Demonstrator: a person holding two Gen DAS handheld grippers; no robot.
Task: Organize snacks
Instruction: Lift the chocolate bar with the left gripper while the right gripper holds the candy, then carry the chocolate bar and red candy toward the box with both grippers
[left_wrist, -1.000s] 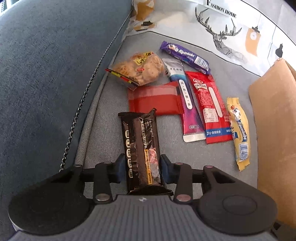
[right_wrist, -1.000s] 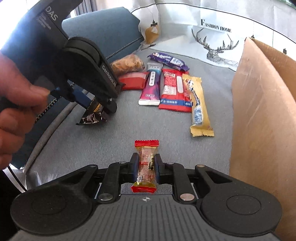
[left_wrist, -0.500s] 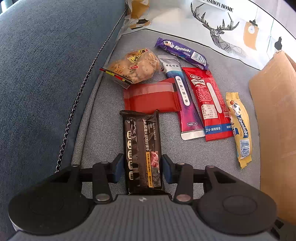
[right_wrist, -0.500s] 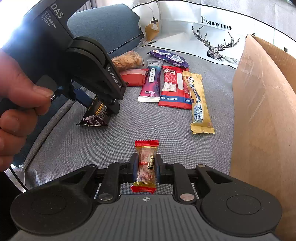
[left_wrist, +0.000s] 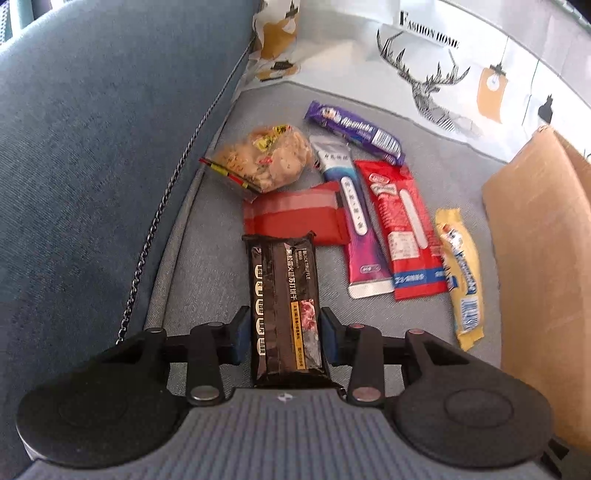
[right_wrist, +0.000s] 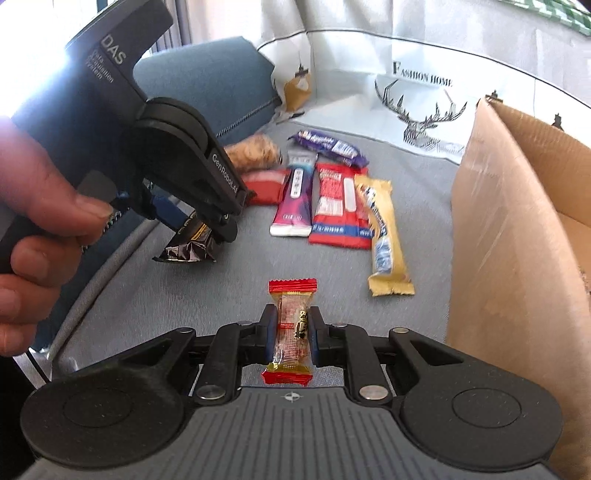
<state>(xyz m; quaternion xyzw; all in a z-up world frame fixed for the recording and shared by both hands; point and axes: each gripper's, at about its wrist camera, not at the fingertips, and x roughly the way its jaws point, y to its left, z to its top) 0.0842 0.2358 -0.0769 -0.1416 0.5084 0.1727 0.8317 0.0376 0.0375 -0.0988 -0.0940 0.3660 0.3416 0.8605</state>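
Left gripper (left_wrist: 283, 334): jaws closing on black cracker pack (left_wrist: 284, 295), pads at both sides, contact seemingly light; far end near red pouch (left_wrist: 295, 218) on grey seat (left_wrist: 192, 280).
Right gripper (right_wrist: 291, 339): clamped on small red candy (right_wrist: 291, 328), above seat.
Other snacks in row: purple sachet (left_wrist: 356, 218), red pack (left_wrist: 402, 221), yellow bar (left_wrist: 460, 273).
Cardboard box (right_wrist: 517, 229) at right.

A grey sofa seat (left_wrist: 207, 266) carries a row of snack packets (left_wrist: 402, 221) beside a cardboard box (left_wrist: 535, 258).
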